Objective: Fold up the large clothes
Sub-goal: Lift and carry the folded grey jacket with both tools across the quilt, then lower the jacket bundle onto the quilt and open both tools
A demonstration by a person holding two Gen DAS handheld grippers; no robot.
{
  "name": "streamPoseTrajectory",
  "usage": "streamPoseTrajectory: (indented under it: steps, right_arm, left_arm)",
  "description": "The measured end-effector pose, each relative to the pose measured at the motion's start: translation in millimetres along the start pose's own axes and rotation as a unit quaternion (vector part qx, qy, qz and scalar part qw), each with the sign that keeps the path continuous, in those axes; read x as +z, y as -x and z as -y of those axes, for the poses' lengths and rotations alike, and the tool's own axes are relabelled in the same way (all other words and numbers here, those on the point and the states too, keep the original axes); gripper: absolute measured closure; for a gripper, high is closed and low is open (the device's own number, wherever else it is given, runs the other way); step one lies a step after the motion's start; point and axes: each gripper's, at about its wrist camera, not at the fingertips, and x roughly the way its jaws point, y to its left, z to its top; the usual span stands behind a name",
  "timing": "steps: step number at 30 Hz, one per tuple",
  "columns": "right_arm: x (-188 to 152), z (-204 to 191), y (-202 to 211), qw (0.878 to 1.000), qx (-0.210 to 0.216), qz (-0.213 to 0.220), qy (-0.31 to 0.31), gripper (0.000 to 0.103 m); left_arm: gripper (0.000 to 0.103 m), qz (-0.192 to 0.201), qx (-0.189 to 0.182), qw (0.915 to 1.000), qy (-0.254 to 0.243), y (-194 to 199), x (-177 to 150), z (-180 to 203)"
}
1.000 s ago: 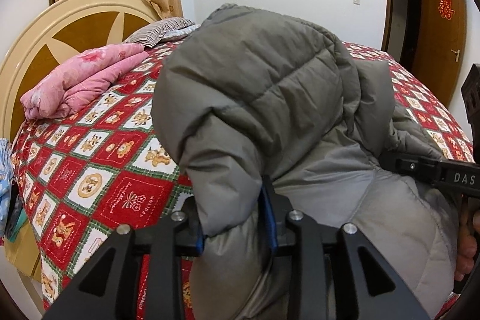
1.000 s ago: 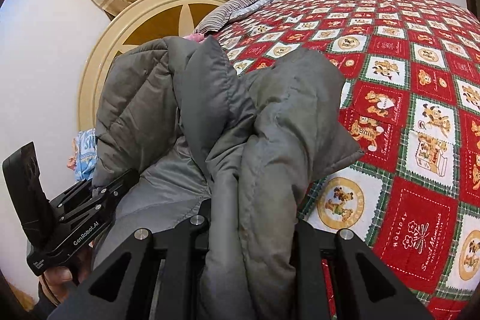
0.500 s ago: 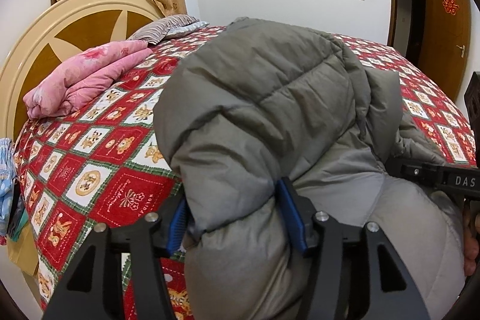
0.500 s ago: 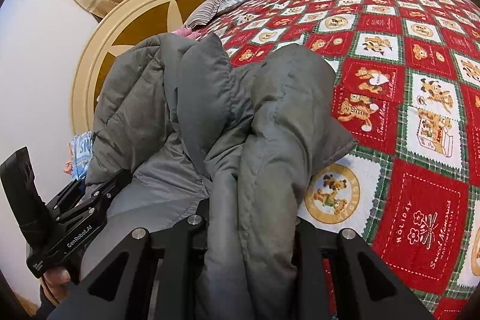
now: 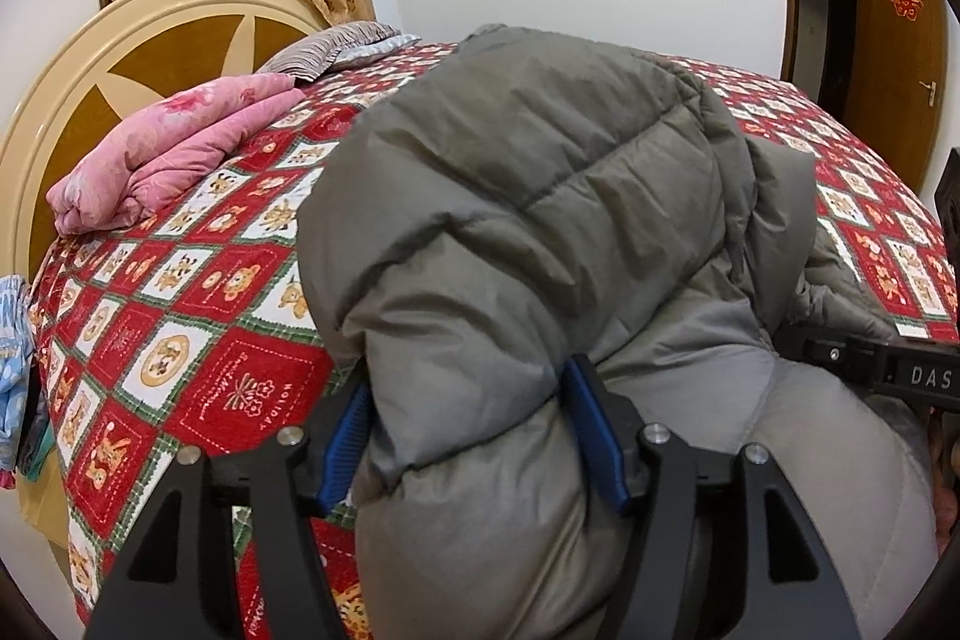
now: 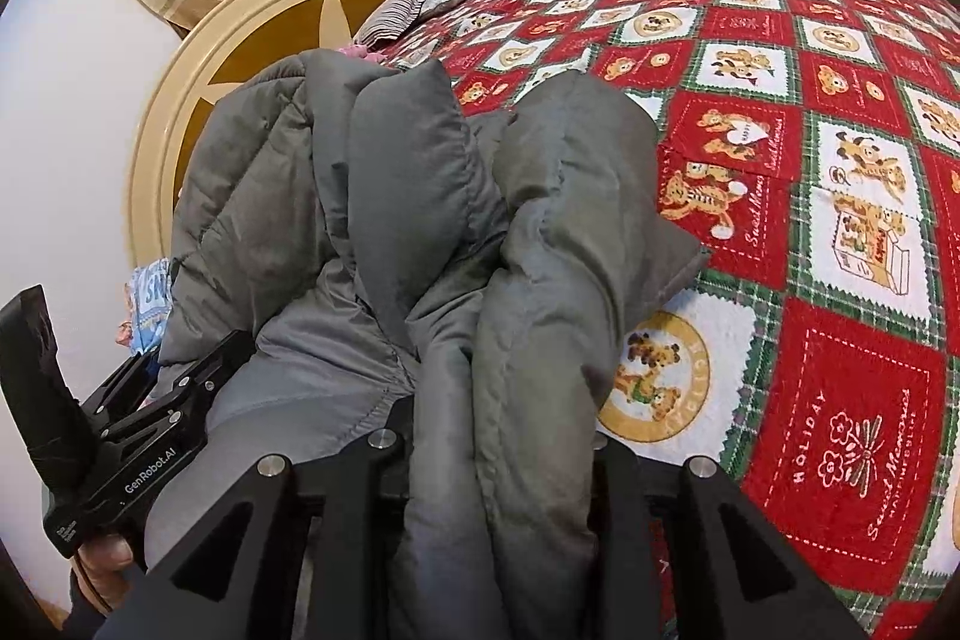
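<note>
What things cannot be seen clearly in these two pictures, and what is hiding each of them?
- Right gripper, right wrist view: the grey jacket covers the gap, so the jaws' grip is unseen.
- Bedspread, left wrist view: the jacket hides its middle.
- Pink quilt, right wrist view: only a sliver shows behind the jacket.
- Blue cloth, left wrist view: cut off by the left edge.

Left gripper (image 5: 474, 436): black frame, blue ribbed pads (image 5: 591, 430), silver screws, white "GenRobot.AI" lettering. Right gripper (image 6: 504, 436): black frame, silver screws, white "DAS" marking.
</note>
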Motion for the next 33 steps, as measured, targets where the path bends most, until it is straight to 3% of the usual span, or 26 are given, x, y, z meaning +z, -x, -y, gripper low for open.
streamPoseTrajectory:
  steps: [6,11,17,21,27,33]
  right_arm:
    - [-1,-2,0,1.000,-0.006,-0.003,0.000,0.075]
    - [-1,-1,-1,1.000,-0.018,-0.008,0.003,0.065]
    - [0,-3,-1,0.999,-0.031,-0.010,0.008,0.064]
    - [0,-8,8,0.999,-0.041,-0.002,0.012,0.060]
    - [-1,-26,43,0.997,-0.061,0.030,0.021,0.045]
    - [-20,-65,122,0.990,-0.089,0.097,0.056,0.039]
  left_arm:
    - [0.033,0.000,0.005,1.0000,0.003,-1,0,-1]
    - [0.024,-0.001,0.010,0.9999,0.010,-1,-1,-3]
    - [0.023,0.000,0.014,0.9999,0.004,2,-1,-2]
    - [0.017,0.005,0.018,0.9998,-0.001,15,-1,-2]
    - [0.007,0.044,0.019,0.9988,-0.005,60,1,-6]
    - [0.000,0.099,0.014,0.9950,-0.004,126,-3,-16]
